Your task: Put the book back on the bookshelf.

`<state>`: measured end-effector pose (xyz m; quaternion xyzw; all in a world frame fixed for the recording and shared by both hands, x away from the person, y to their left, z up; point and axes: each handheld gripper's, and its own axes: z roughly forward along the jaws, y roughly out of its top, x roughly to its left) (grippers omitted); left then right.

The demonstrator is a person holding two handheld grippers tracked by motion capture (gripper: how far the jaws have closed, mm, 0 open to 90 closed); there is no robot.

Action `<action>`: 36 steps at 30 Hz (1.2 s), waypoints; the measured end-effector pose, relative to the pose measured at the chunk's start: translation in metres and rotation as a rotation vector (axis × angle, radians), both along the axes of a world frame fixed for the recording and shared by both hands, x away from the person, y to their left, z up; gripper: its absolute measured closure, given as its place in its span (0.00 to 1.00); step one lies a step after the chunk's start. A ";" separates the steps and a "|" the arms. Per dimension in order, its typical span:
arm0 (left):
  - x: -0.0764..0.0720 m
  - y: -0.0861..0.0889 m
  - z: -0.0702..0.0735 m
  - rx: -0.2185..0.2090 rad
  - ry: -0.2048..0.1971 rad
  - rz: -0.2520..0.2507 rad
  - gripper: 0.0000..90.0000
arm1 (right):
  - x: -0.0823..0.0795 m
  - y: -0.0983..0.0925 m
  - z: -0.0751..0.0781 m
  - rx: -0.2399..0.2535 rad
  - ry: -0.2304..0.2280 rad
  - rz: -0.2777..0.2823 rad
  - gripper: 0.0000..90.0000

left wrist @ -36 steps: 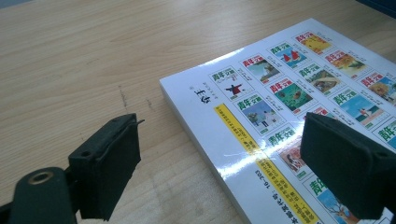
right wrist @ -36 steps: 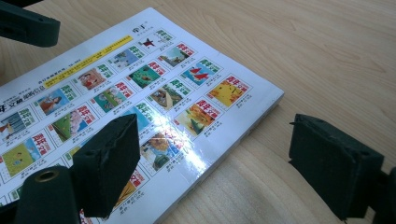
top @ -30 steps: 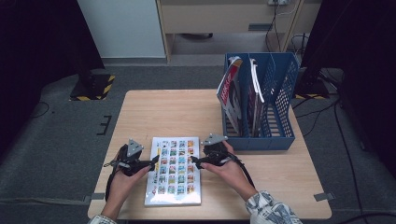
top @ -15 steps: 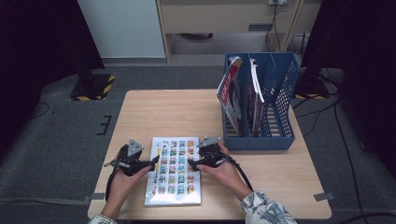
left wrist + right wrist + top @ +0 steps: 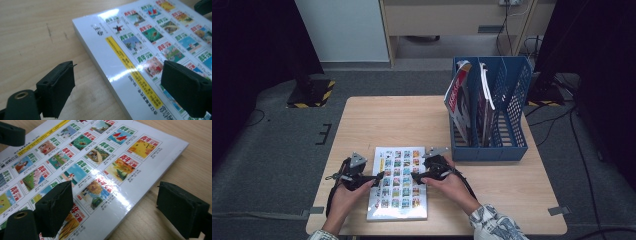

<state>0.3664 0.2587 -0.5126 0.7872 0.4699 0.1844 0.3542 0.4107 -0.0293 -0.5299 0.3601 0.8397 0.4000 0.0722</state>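
Straddling the book's (image 5: pixel 398 182) 2 long edges with both the left gripper (image 5: pixel 379 177) and right gripper (image 5: pixel 414 176) spread, we are judging the next move needs each closing on an edge.

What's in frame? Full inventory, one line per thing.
book: 1, white cover with a grid of colour pictures, flat at the table's near edge
rack: 1, blue, table's right rear
magazines: several, upright in the rack; exact count unclear
table: 1, light wood
cabinet: 1, beige, behind the table
floor block: 1, black with yellow stripes, left of the table
left gripper: 1, black, open, jaws astride the book's left edge
right gripper: 1, black, open, jaws astride the book's right edge
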 end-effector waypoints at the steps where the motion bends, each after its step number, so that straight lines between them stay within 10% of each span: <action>1: 0.000 0.000 -0.002 0.000 0.015 0.003 0.13 | 0.000 0.000 0.000 0.002 0.007 0.006 0.16; 10: -0.001 -0.001 -0.012 -0.120 0.142 -0.018 0.16 | -0.004 0.001 0.000 0.004 0.039 0.023 0.16; 17: -0.002 -0.010 -0.012 -0.118 0.139 -0.049 0.14 | -0.006 -0.001 -0.001 0.017 0.060 0.016 0.16; 24: -0.001 -0.009 -0.006 -0.109 0.167 0.021 0.25 | -0.006 -0.001 -0.001 0.018 0.051 0.018 0.16; 29: -0.006 -0.003 0.003 -0.207 0.128 0.051 0.37 | -0.006 0.000 -0.001 0.016 0.055 0.015 0.16; 36: -0.009 -0.002 0.005 -0.191 0.116 0.014 0.44 | -0.007 -0.001 -0.001 0.021 0.057 0.013 0.16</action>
